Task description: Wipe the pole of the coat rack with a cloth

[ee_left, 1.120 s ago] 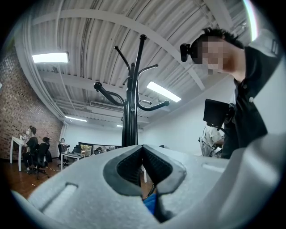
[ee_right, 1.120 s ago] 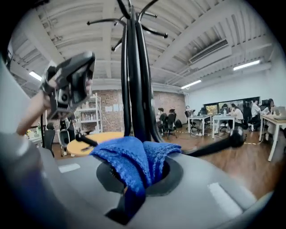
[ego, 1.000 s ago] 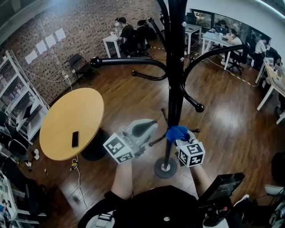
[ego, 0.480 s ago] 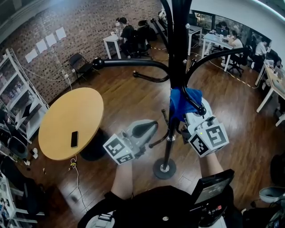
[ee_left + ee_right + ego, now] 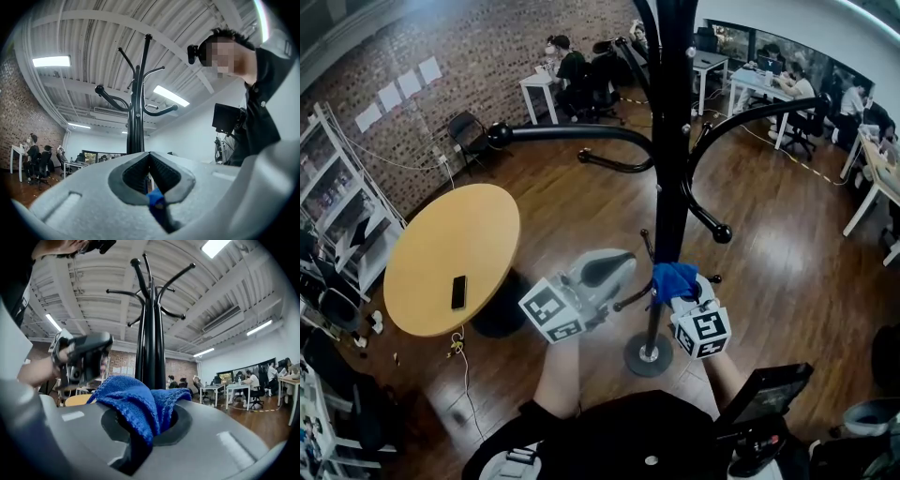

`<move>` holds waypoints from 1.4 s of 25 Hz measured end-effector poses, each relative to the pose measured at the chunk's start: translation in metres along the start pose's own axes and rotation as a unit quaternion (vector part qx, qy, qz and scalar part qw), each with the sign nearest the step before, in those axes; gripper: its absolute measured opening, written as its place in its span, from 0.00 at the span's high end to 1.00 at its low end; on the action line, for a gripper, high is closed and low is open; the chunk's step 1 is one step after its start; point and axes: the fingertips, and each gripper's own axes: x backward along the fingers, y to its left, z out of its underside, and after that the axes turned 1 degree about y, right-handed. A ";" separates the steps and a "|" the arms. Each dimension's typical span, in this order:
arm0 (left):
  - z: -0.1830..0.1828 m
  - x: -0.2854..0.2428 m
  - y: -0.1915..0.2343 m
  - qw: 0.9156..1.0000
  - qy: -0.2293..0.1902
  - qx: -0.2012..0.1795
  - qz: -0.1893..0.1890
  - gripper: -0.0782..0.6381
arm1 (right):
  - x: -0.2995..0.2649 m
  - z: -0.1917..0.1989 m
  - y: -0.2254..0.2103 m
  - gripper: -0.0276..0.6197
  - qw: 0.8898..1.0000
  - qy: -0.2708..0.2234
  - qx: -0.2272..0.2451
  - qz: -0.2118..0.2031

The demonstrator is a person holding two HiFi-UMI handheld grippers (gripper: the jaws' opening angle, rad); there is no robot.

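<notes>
While my right gripper (image 5: 152,425) clamps the blue cloth (image 5: 673,278), the cloth rests against the coat rack's black pole (image 5: 670,187), low down, below the hooks.
Bunched folds spill over the closed jaws on the pole's near side, above the round base (image 5: 649,355). My left gripper (image 5: 150,164) hovers just left of the pole, jaws pressed together with nothing between them, apart from the pole. Farther left stands a round wooden table (image 5: 478,234) with a dark phone (image 5: 458,292) lying on it.
</notes>
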 end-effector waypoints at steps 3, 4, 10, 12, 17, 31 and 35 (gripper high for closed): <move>-0.001 -0.002 -0.001 1.000 0.002 -0.002 0.004 0.90 | -0.003 0.062 -0.002 0.90 0.998 0.068 -0.017 -0.004; -0.002 -0.003 -0.002 1.000 0.002 -0.003 0.005 0.90 | -0.004 0.081 -0.002 0.90 0.995 0.095 -0.026 -0.005; -0.001 -0.005 -0.003 1.000 0.003 -0.003 0.006 0.90 | -0.004 0.081 -0.004 0.90 0.990 0.118 -0.072 -0.003; -0.002 -0.006 -0.005 1.000 0.003 -0.003 0.004 0.90 | -0.003 0.028 -0.004 0.90 0.995 0.069 -0.067 -0.006; 0.001 -0.007 -0.009 1.000 0.003 0.001 0.006 0.90 | 0.003 -0.132 -0.002 0.90 0.994 -0.101 -0.038 -0.017; -0.001 -0.003 -0.005 1.000 0.001 -0.001 0.003 0.90 | 0.002 -0.086 -0.001 0.90 0.996 -0.080 -0.035 -0.008; 0.002 -0.005 -0.004 1.000 0.004 0.001 0.005 0.90 | -0.002 0.020 -0.002 0.90 0.999 0.016 -0.051 -0.001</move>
